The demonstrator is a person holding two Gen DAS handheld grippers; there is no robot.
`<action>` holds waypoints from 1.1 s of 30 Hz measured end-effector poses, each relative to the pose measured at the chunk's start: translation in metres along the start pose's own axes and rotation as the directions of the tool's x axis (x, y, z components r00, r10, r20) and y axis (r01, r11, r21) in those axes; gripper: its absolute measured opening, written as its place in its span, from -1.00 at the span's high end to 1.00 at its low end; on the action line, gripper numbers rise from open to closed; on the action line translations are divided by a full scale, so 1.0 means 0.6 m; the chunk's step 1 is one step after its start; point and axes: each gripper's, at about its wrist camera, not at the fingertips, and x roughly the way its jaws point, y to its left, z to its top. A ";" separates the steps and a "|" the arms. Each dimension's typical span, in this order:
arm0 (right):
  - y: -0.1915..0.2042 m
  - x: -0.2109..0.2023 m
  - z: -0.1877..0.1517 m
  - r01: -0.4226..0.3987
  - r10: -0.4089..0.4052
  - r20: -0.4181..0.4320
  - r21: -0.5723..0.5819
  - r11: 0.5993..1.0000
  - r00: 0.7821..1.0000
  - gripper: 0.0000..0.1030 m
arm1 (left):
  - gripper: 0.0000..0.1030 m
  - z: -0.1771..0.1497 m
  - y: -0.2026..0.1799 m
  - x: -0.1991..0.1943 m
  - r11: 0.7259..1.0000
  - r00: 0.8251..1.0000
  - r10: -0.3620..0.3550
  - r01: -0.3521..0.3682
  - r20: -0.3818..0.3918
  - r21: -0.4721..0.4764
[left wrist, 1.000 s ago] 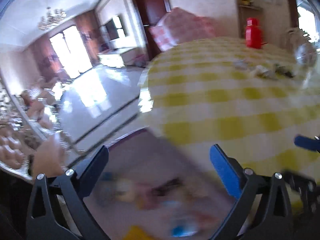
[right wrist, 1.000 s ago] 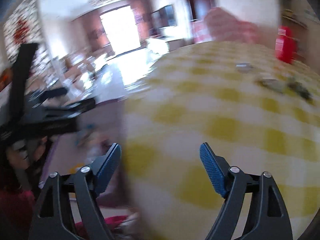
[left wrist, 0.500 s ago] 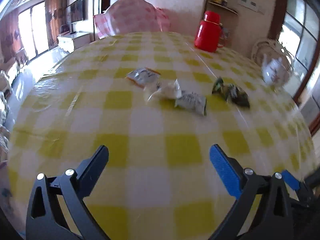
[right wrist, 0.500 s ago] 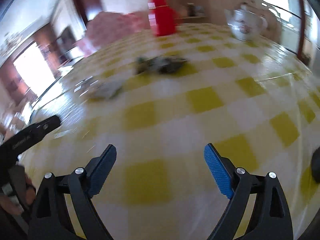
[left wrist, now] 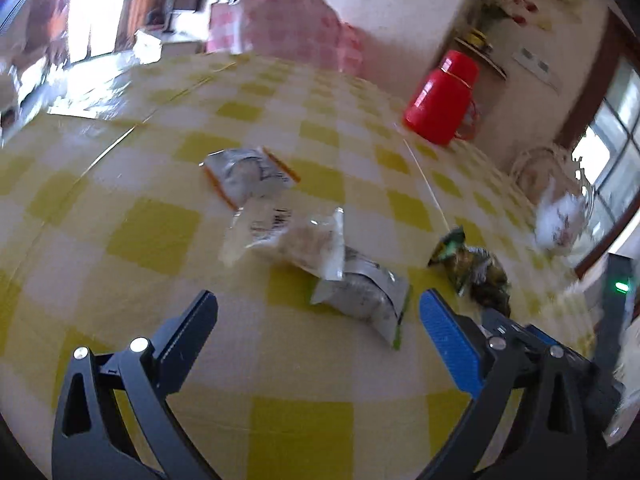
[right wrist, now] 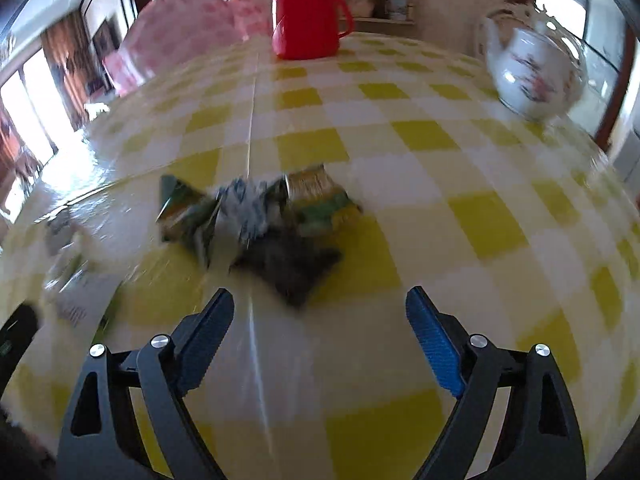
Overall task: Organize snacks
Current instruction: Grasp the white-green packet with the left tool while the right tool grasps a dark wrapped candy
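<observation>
Snacks lie in two loose clusters on a glossy yellow-and-white checked tablecloth (left wrist: 152,236). On the left wrist view, a crinkled silver packet with orange edges (left wrist: 248,174) lies farthest, a clear film bag (left wrist: 296,240) overlaps a silver pouch with a green edge (left wrist: 362,300), and a dark green wrapper (left wrist: 476,272) sits apart to the right. The left gripper (left wrist: 318,320) hovers just short of the silver pouch, jaws wide apart and empty, one blue ribbed pad (left wrist: 450,348) facing inward. The right gripper (right wrist: 320,318) is likewise spread and empty, near a blurred heap of green, white and dark packets (right wrist: 276,224) that touch one another. A smooth red plastic flask (right wrist: 306,10) and a rounded white floral teapot (right wrist: 536,76) stand at the far edge
</observation>
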 end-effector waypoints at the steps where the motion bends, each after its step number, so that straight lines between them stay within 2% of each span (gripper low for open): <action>1: 0.006 0.013 0.012 0.003 -0.003 -0.008 -0.024 1.000 1.000 -0.54 | -0.96 0.003 0.004 0.005 1.000 1.000 0.000 -0.001 -0.009 -0.012; 3: 0.016 0.021 0.023 -0.013 0.013 -0.007 -0.059 0.998 1.000 -0.41 | -0.96 0.006 0.008 0.017 1.000 0.999 0.008 -0.009 -0.038 -0.023; 5: 0.022 0.016 0.020 -0.042 0.043 0.007 -0.087 0.995 0.999 -0.05 | -0.96 0.008 0.017 0.017 0.999 0.999 0.006 -0.008 -0.052 -0.050; 6: 0.023 0.008 0.013 -0.047 0.049 0.020 -0.095 0.994 0.999 0.40 | -0.96 0.010 0.019 0.018 0.998 0.998 0.011 -0.014 -0.056 -0.058; 13: 0.008 -0.095 -0.081 -0.080 0.085 0.067 -0.081 0.994 0.994 0.47 | -0.96 0.003 0.011 0.015 0.999 0.993 0.045 -0.044 -0.107 0.015; 18: -0.018 -0.175 -0.146 -0.167 0.169 0.121 -0.020 0.986 0.978 0.47 | -0.96 -0.023 -0.017 0.014 0.986 0.987 0.096 -0.076 -0.127 0.149; 21: -0.027 -0.201 -0.167 -0.222 0.219 0.149 0.002 0.975 0.964 0.47 | -0.96 -0.032 -0.044 0.026 0.973 0.985 0.106 -0.074 -0.139 0.220; 25: -0.031 -0.213 -0.173 -0.261 0.254 0.163 0.021 0.965 0.953 0.47 | -0.96 -0.006 -0.065 0.069 0.960 0.971 0.192 -0.157 -0.140 0.231; 28: -0.030 -0.207 -0.174 -0.252 0.246 0.151 0.022 0.968 0.957 0.47 | -0.96 0.011 -0.085 0.103 0.946 0.961 0.240 -0.201 -0.134 0.256; 29: -0.029 -0.206 -0.175 -0.245 0.239 0.148 0.023 0.969 0.960 0.47 | -0.96 0.015 -0.093 0.113 0.943 0.962 0.237 -0.194 -0.135 0.272; 30: -0.029 -0.204 -0.176 -0.242 0.237 0.143 0.023 0.970 0.961 0.47 | -0.90 0.014 -0.105 0.117 0.937 0.966 0.216 -0.164 -0.140 0.309; 31: -0.028 -0.202 -0.176 -0.243 0.238 0.140 0.021 0.970 0.961 0.47 | -0.74 0.011 -0.113 0.118 0.925 0.968 0.209 -0.150 -0.136 0.350; 32: -0.027 -0.201 -0.176 -0.239 0.234 0.138 0.020 0.971 0.962 0.47 | -0.35 0.006 -0.122 0.112 0.911 0.975 0.184 -0.122 -0.124 0.393; 33: -0.028 -0.201 -0.178 -0.236 0.231 0.138 0.019 0.972 0.963 0.47 | -0.14 -0.002 -0.127 0.102 0.900 0.980 0.158 -0.094 -0.119 0.426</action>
